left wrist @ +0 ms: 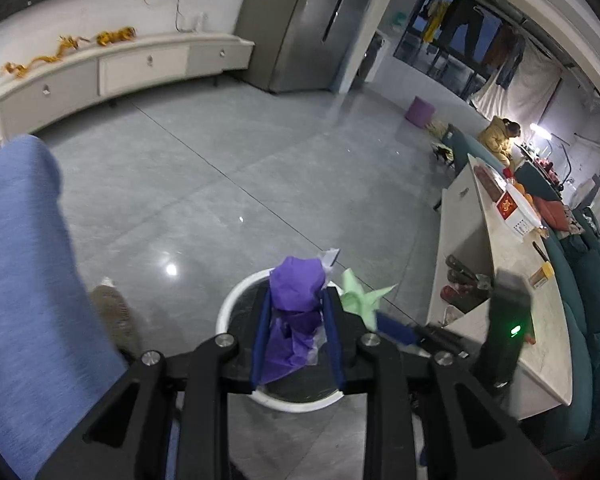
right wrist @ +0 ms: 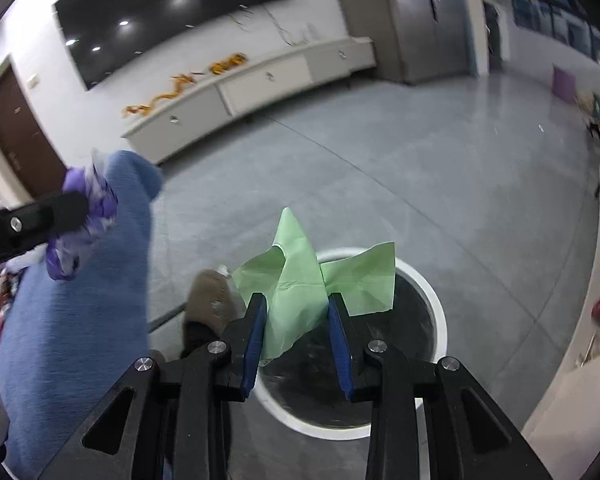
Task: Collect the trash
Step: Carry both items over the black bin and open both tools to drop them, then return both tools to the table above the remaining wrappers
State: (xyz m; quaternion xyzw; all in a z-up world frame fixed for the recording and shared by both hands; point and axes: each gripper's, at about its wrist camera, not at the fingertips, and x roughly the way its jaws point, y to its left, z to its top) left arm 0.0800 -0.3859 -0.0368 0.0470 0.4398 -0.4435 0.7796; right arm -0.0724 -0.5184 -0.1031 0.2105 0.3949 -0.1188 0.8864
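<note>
My left gripper (left wrist: 298, 300) is shut on a crumpled purple paper (left wrist: 296, 288) and holds it above a round white-rimmed trash bin (left wrist: 236, 300) on the floor. My right gripper (right wrist: 298, 300) is shut on a crumpled green paper (right wrist: 296, 280) and holds it above the same bin (right wrist: 428, 292). In the left wrist view the green paper (left wrist: 360, 298) and the right gripper's blue pad show just right of my left gripper. In the right wrist view the left gripper with the purple paper (right wrist: 88, 216) is at the left, in front of a blue-clad leg.
The person's blue trouser leg (left wrist: 24, 280) and slippered foot (left wrist: 114, 312) stand left of the bin. A white low cabinet (left wrist: 496, 280) with boxes and a teal sofa (left wrist: 588, 280) are at the right. A long white sideboard (left wrist: 120, 68) lines the far wall. A purple stool (left wrist: 420, 111) stands farther back.
</note>
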